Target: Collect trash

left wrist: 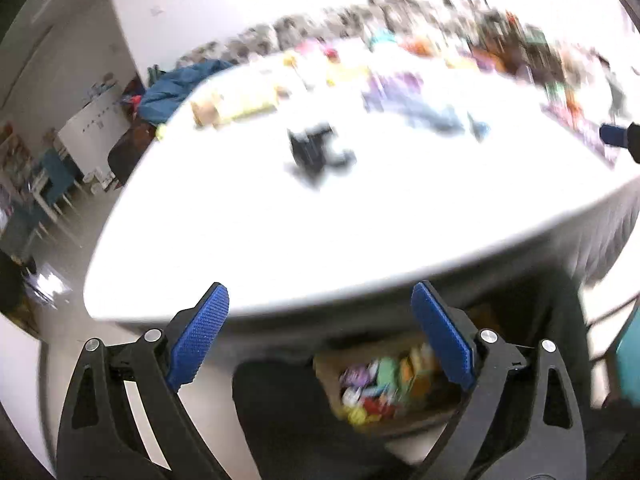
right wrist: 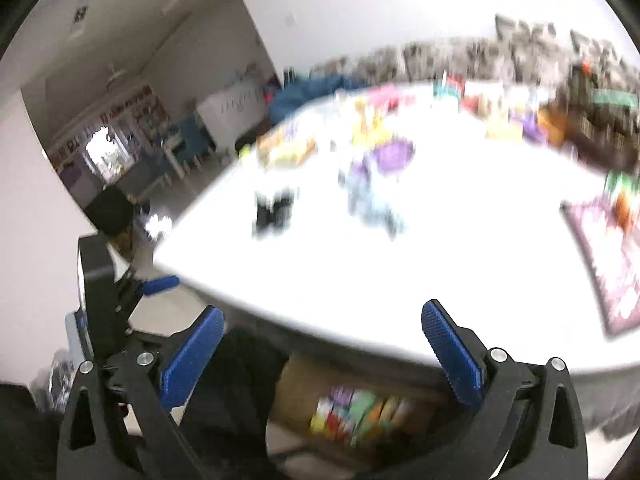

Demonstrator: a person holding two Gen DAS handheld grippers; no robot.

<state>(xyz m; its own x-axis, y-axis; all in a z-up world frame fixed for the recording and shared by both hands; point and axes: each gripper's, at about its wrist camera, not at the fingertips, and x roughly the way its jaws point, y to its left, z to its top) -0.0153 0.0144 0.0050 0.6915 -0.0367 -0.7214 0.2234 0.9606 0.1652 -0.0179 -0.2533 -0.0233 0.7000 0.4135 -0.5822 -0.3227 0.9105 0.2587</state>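
Note:
Both views are blurred by motion. My left gripper (left wrist: 320,300) stands open over the near edge of a white table (left wrist: 248,240), nothing between its blue pads. Below it a brown cardboard box (left wrist: 332,376) holds several colourful wrappers (left wrist: 376,388). My right gripper (right wrist: 322,324) is open too, empty, above the same box (right wrist: 296,380) and its wrappers (right wrist: 352,412). Loose trash lies on the table: a blue-grey crumpled piece (left wrist: 440,116), a purple wrapper (left wrist: 392,88), a yellow packet (left wrist: 244,104). The left gripper's body (right wrist: 104,280) shows at the left of the right wrist view.
A small black object (left wrist: 316,152) sits mid-table. A dark patterned mat (right wrist: 608,256) lies at the table's right side. Many colourful items crowd the far edge (right wrist: 500,108). A dark chair back (left wrist: 288,412) stands below the table edge. Blue fabric (left wrist: 180,84) is heaped beyond the table's left end.

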